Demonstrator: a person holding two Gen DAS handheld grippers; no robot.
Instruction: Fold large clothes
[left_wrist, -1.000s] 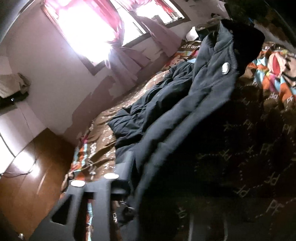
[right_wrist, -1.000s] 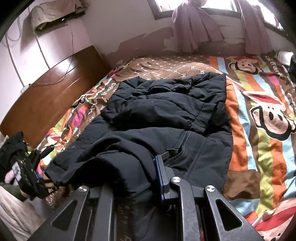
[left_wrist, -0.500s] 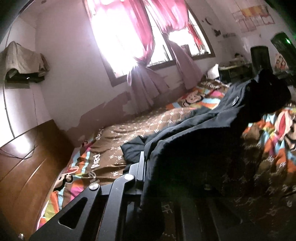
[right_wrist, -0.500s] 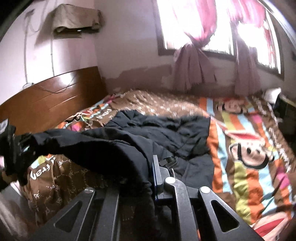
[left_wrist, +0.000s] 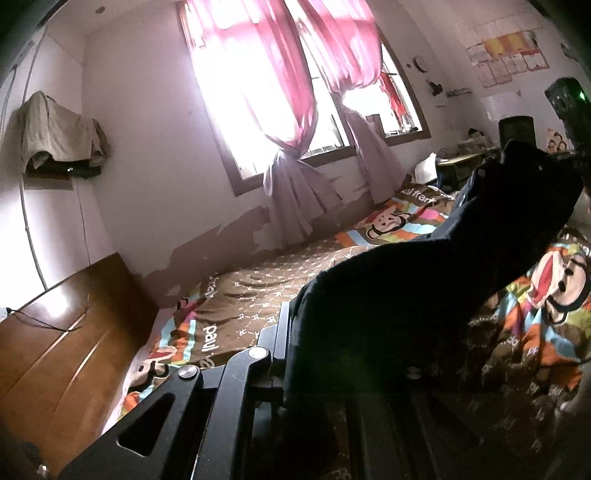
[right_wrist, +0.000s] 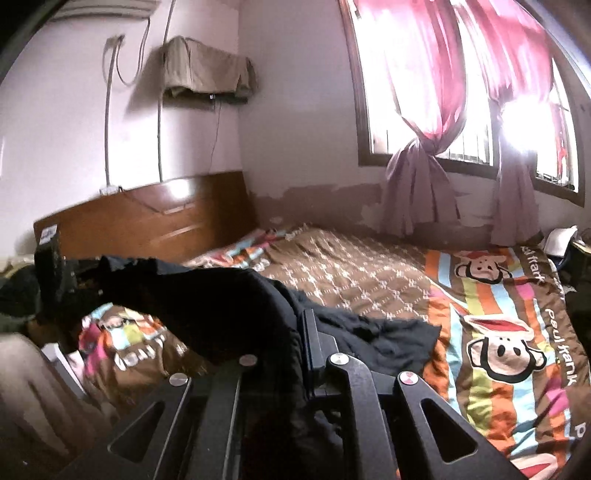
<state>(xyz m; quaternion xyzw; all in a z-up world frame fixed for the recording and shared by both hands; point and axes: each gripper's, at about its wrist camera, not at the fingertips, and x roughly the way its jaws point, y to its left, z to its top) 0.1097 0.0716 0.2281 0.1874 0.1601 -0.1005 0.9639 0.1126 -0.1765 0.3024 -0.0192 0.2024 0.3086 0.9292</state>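
Stretched between the two grippers, a big dark coat (right_wrist: 221, 310) is held up over the bed (right_wrist: 369, 280). One edge of the coat is pinched in the left gripper (left_wrist: 291, 354), whose jaws are pressed shut on the cloth. The other end is pinched in the right gripper (right_wrist: 303, 354), and its jaws are shut on the cloth too.

In the right wrist view, the coat is seen running away to the left, where the left gripper can be made out at the far end, near the brown headboard (right_wrist: 147, 218). In the left wrist view, the coat (left_wrist: 424, 288) is seen running up and to the right, toward the right gripper at the top edge. So the long way of the coat is laid from one gripper to the other, along the near side of the bed.

Part of the coat is left hanging down onto the cartoon blanket (right_wrist: 498, 332) below the right gripper, in soft folds.

The next move is likely decided by this line. Both ends are held about the same, so neither hand is nearer. The coat can probably be shaken flat and laid back down across the bed, toward the window (right_wrist: 461, 140), before a fold is made.
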